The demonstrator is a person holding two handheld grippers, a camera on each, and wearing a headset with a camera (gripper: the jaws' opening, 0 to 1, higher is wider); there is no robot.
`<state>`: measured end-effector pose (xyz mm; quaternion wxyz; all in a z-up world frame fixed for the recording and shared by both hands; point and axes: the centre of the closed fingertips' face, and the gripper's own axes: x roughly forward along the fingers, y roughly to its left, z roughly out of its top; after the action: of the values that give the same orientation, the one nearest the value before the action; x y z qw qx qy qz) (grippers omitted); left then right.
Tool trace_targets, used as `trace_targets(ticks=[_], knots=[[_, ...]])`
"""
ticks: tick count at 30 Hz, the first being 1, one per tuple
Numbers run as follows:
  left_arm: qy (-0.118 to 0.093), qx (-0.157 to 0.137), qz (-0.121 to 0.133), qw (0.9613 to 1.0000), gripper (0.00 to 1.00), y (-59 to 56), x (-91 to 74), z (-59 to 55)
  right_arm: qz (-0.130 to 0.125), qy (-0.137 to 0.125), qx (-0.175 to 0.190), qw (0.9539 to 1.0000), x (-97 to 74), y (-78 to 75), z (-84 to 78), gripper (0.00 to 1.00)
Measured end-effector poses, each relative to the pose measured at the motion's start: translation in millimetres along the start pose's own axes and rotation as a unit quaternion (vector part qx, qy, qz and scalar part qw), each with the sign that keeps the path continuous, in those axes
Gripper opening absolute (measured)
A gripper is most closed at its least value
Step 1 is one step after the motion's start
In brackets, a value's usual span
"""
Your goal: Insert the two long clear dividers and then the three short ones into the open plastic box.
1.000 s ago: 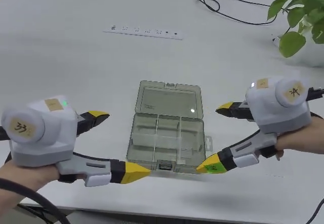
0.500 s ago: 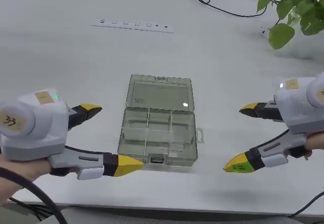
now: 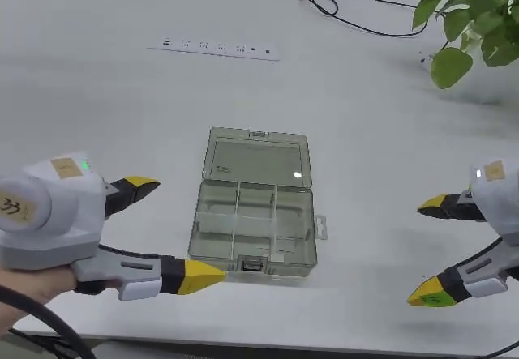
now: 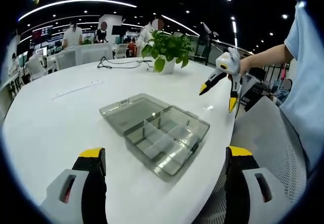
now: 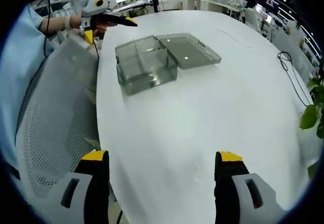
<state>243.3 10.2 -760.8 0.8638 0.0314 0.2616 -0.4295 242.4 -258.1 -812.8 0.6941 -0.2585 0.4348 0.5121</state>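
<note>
Change: your right tool [image 3: 426, 252] has drawn off to the right. A second ago its lower tip sat at the front right corner of the plastic box [image 3: 219, 263], and now it is well apart from it. Your left tool [image 3: 173, 229] has kept its place by the box's front left corner. The box itself lies as it did.

Left tool: the jaws are spread wide with nothing between them. The lower yellow tip is just beside the box's front left corner, and the upper tip is off to the box's left.

Right tool: the jaws are spread wide and empty, over bare worktop [image 3: 373, 132] near its front edge.

Box: it stands open on the white worktop between your two tools, with the lid [image 3: 258, 155] laid flat on the far side from you.

Dividers: the clear dividers [image 3: 237, 201] stand upright inside the base. They cross one another and part it into small compartments. You cannot tell the long ones from the short ones here.

Left gripper view: the box lies ahead between your jaws, and the right tool is beyond it past the worktop's edge.

Right gripper view: the box sits far ahead and to the left, with the left tool just past it.

Far side: a white power strip [image 3: 215, 49] lies beyond the box. A black cable [image 3: 357, 17] and a potted plant [image 3: 474, 19] are at the far right.
</note>
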Motion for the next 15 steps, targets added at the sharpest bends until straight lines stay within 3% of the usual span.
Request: trace_targets(ticks=[4,12,15], knots=[[0.003,-0.001,0.000,1.0000,1.00,-1.0,0.1,-2.4,0.015,0.039,-0.021,0.9989,0.9,-3.3,-14.9,0.75],[0.002,-0.006,0.003,1.0000,1.00,-0.3,-2.0,-4.9,0.016,0.080,-0.059,0.9949,4.6,-13.1,-26.2,0.65],[-0.002,-0.009,0.007,0.9999,1.00,1.1,-4.3,-3.4,0.022,0.096,-0.073,0.9925,5.7,-15.5,-29.9,0.57]])
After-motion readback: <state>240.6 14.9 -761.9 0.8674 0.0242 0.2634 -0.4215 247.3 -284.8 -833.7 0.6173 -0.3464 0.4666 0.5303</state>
